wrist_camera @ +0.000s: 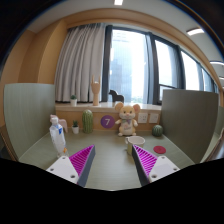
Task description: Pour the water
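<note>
My gripper is open and empty, its two magenta pads spread wide over the pale green table. A clear plastic water bottle with a blue label stands ahead of the left finger, beyond its tip. A white cup stands on the table just ahead of the right finger's tip. Nothing lies between the fingers.
A teddy bear sits at the table's far edge, with a green bottle and a purple round sign beside it. A small potted plant stands left of them. Grey partition panels flank the table. A windowsill with curtains lies behind.
</note>
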